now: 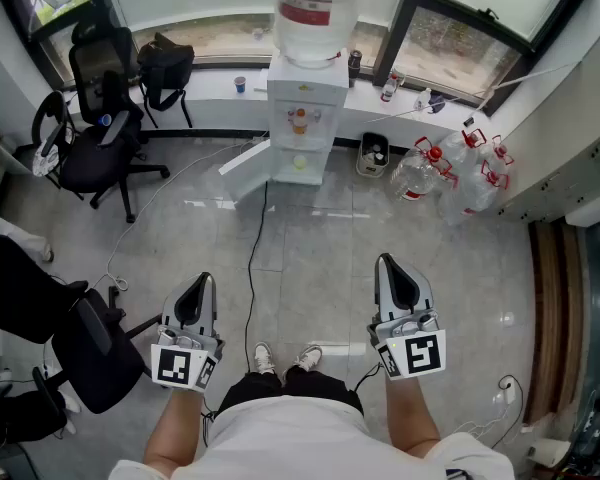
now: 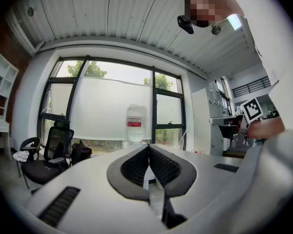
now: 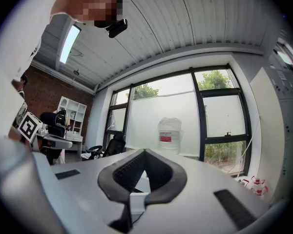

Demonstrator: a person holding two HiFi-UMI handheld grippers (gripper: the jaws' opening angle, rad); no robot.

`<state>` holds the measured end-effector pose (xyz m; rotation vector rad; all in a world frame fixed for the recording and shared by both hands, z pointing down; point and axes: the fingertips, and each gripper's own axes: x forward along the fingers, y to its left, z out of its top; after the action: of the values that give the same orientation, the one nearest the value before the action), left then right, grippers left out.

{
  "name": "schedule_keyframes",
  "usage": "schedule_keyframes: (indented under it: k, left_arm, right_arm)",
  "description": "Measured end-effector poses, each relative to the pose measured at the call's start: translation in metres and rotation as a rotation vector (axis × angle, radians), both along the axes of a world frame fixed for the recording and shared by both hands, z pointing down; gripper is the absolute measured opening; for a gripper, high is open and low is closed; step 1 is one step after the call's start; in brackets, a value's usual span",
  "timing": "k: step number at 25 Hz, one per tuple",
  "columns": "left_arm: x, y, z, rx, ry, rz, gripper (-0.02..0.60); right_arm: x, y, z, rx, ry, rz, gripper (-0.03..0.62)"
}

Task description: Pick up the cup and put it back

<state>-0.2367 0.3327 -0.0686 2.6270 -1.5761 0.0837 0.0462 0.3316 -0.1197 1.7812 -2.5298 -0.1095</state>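
Observation:
A white water dispenser point(image 1: 300, 118) with a big bottle point(image 1: 315, 13) on top stands against the window sill across the floor. In its tap niche sits a small orange thing point(image 1: 299, 121), possibly a cup. A small blue-rimmed cup point(image 1: 240, 84) stands on the sill to its left. My left gripper point(image 1: 205, 279) and right gripper point(image 1: 383, 260) are held level over the floor, pointing at the dispenser and far from it. Both are shut and hold nothing. The bottle point(image 2: 136, 123) shows beyond the left gripper point(image 2: 147, 146); the bottle point(image 3: 169, 133) also shows beyond the right gripper point(image 3: 144, 151).
Black office chairs point(image 1: 105, 118) and a black bag point(image 1: 165, 68) stand at the left. Another chair point(image 1: 90, 353) is beside my left hand. Several water jugs point(image 1: 450, 173) and a small bin point(image 1: 374, 155) sit right of the dispenser. A cable point(image 1: 252, 258) runs over the floor.

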Motion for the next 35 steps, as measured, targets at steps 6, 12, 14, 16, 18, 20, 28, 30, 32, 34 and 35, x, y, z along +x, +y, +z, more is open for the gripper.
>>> schedule_keyframes:
  k: [6, 12, 14, 16, 18, 20, 28, 30, 32, 34, 35]
  left_arm:
    - [0.013, -0.001, -0.015, 0.023, 0.025, 0.006, 0.025]
    - [0.028, -0.004, -0.011, 0.032, 0.018, -0.015, 0.025]
    - [0.033, -0.007, -0.005, 0.028, 0.016, -0.019, 0.025]
    - [0.037, -0.012, 0.004, 0.011, 0.018, -0.017, 0.025]
    - [0.039, -0.019, 0.014, -0.008, 0.014, -0.01, 0.025]
    - [0.043, -0.035, 0.025, -0.026, 0.02, -0.002, 0.025]
    - [0.087, -0.164, 0.048, -0.028, -0.006, 0.162, 0.025]
    - [0.091, -0.202, 0.049, -0.025, 0.003, 0.194, 0.025]
    - [0.093, -0.236, 0.051, -0.022, 0.012, 0.221, 0.025]
    - [0.094, -0.265, 0.055, -0.023, 0.017, 0.241, 0.025]
    - [0.096, -0.279, 0.057, -0.027, 0.025, 0.243, 0.025]
  right_arm:
    - [0.003, 0.004, -0.011, 0.006, 0.009, -0.008, 0.02]
    - [0.022, 0.002, -0.005, 0.0, -0.037, -0.048, 0.02]
    - [0.029, 0.0, 0.005, -0.019, -0.042, -0.061, 0.02]
    - [0.033, -0.003, 0.019, -0.048, -0.031, -0.051, 0.02]
    - [0.035, -0.005, 0.028, -0.069, -0.035, -0.043, 0.02]
    - [0.039, -0.014, 0.032, -0.075, -0.025, -0.032, 0.02]
    - [0.074, -0.118, 0.041, -0.13, 0.071, 0.106, 0.021]
    - [0.076, -0.154, 0.035, -0.128, 0.065, 0.118, 0.021]
    - [0.074, -0.184, 0.028, -0.115, 0.087, 0.128, 0.02]
    - [0.076, -0.206, 0.024, -0.103, 0.142, 0.162, 0.021]
    - [0.081, -0.214, 0.023, -0.101, 0.165, 0.186, 0.021]
